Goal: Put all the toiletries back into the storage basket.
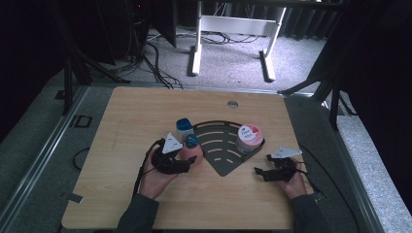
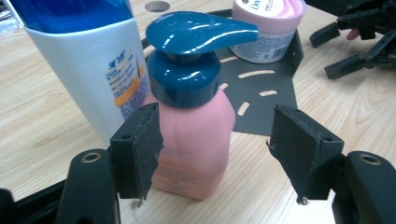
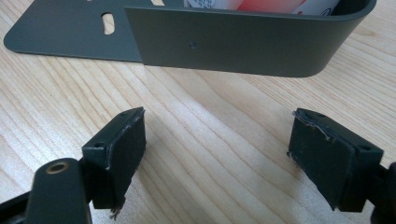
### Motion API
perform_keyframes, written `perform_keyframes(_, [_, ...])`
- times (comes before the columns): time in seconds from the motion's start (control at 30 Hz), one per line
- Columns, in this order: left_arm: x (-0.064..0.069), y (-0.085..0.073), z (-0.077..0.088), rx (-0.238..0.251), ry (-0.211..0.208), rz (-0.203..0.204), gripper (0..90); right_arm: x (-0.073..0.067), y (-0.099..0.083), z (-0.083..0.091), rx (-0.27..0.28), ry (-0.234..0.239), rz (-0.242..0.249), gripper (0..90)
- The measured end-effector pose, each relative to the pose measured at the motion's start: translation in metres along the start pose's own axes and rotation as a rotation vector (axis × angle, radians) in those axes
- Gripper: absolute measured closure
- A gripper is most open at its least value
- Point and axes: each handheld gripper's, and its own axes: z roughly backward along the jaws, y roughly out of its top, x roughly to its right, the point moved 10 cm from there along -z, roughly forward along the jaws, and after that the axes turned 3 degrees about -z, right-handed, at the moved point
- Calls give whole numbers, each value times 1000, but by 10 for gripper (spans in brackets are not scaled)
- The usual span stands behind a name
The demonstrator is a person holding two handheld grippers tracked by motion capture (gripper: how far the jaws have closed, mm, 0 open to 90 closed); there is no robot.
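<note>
Left tongs point(image 2: 215, 154): my jaws stand wide around the pink pump bottle point(image 2: 194, 140); one pad touches its side, the other is clear of it.
Right tongs point(image 3: 217, 158): wide, nothing between the pads, just bare wood grain.
Pump bottle: upright on the surface point(image 1: 145, 111), just beside the rack's left edge; matte pink body, glossy dark blue collar and flat curved spout.
White bottle point(image 2: 88, 60): stands touching or nearly touching the pump bottle, behind it; blue cap, smooth white plastic, printed label too blurred to read.
Jar point(image 1: 249, 137): round tub with a pink and white lid, sitting in the rack's right corner.
Rack point(image 1: 218, 145): dark fan-shaped metal sheet with curved slots, lying flat.
High view adds: the whole fan outline, my left hand point(image 1: 155, 177) and right hand point(image 1: 294, 182), a round hole in the surface at the far edge, a white frame on grey carpet beyond.
Right gripper view adds: the rack's upturned wall, thin bent sheet with a rounded corner and a small hole, the jar's label peeking above it.
Left gripper view adds: the worn rubbery pads of my tongs, frayed at the edges, and my right tongs off beside the jar.
</note>
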Motion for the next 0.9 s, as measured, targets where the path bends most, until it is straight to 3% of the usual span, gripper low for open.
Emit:
perform_keyframes(0.4, [-12,9,-8,1,23,7,320,0,0,0,0,0,1,185])
perform_keyframes(0.9, [-16,21,-20,7,4,6,350,0,0,0,0,1,0,184])
